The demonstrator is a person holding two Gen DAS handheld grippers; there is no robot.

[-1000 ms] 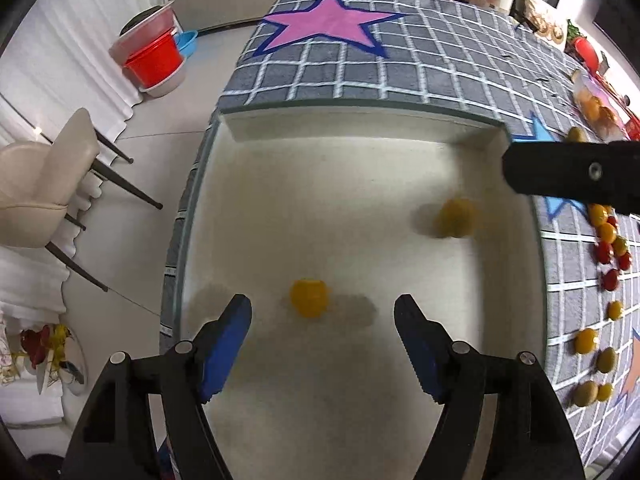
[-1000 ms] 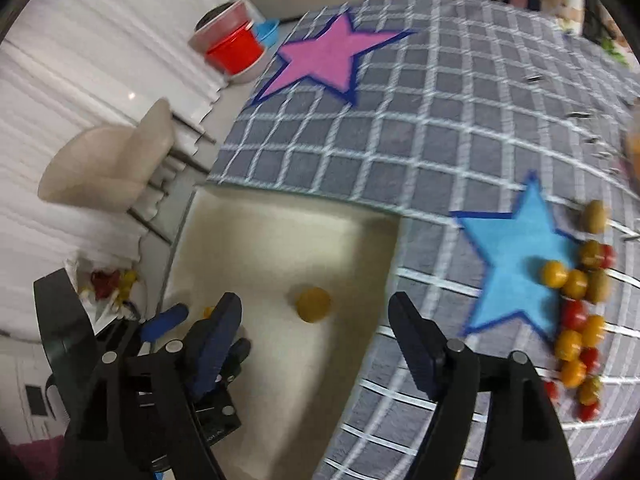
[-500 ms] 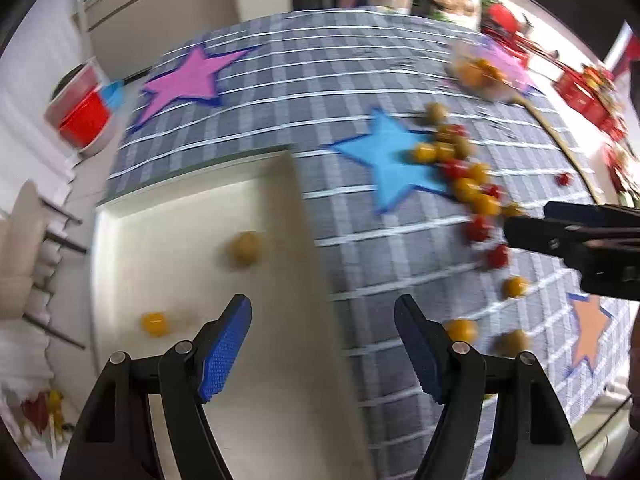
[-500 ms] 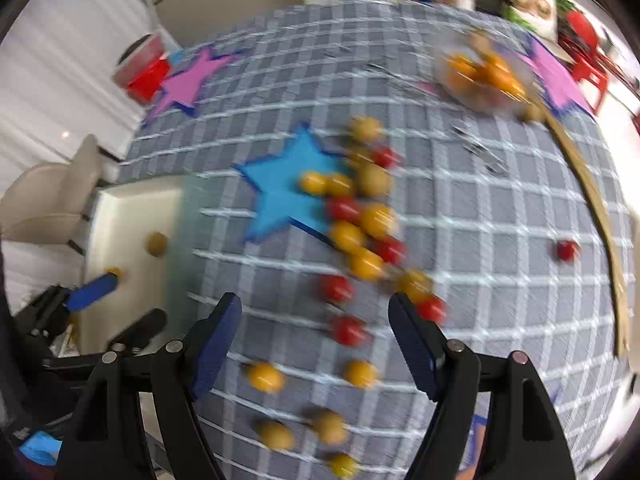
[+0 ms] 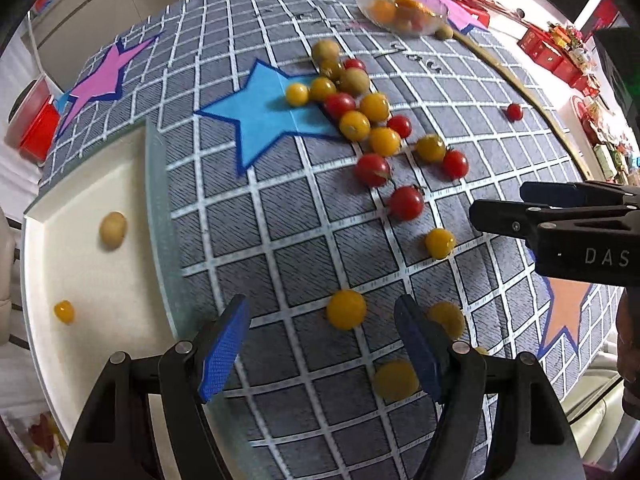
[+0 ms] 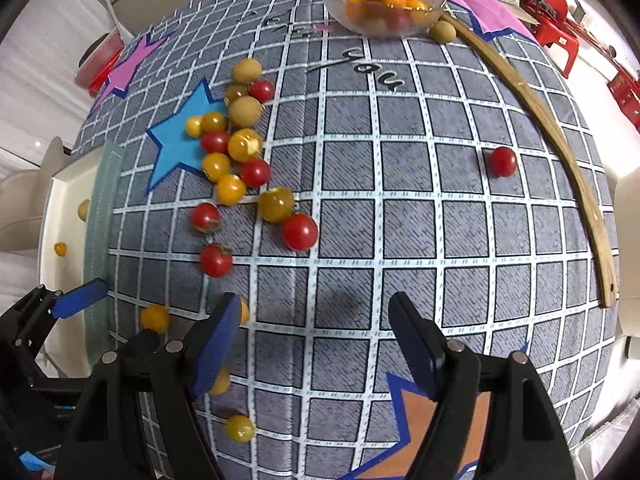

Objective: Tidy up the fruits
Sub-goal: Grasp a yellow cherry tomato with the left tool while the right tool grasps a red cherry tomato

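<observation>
Several red and yellow cherry tomatoes [image 5: 376,136] and tan longans lie scattered on the grey checked tablecloth, also in the right wrist view [image 6: 240,160]. My left gripper [image 5: 322,346] is open and empty, with a yellow tomato [image 5: 346,309] just ahead between its fingers. My right gripper [image 6: 312,344] is open and empty over bare cloth; it shows from the side in the left wrist view [image 5: 560,220]. A white tray [image 5: 80,184] at the left holds a longan [image 5: 113,230] and a small yellow tomato [image 5: 64,312].
A clear bowl of oranges [image 6: 384,4] stands at the far side with a longan [image 6: 442,32] beside it. A curved wooden strip [image 6: 560,148] lies at the right. One red tomato [image 6: 503,161] sits apart. Red tubs [image 5: 32,128] stand on the floor at the left.
Both grippers have swung right, from over the white tray to over the cloth with the scattered fruit. Both stay open and empty.
</observation>
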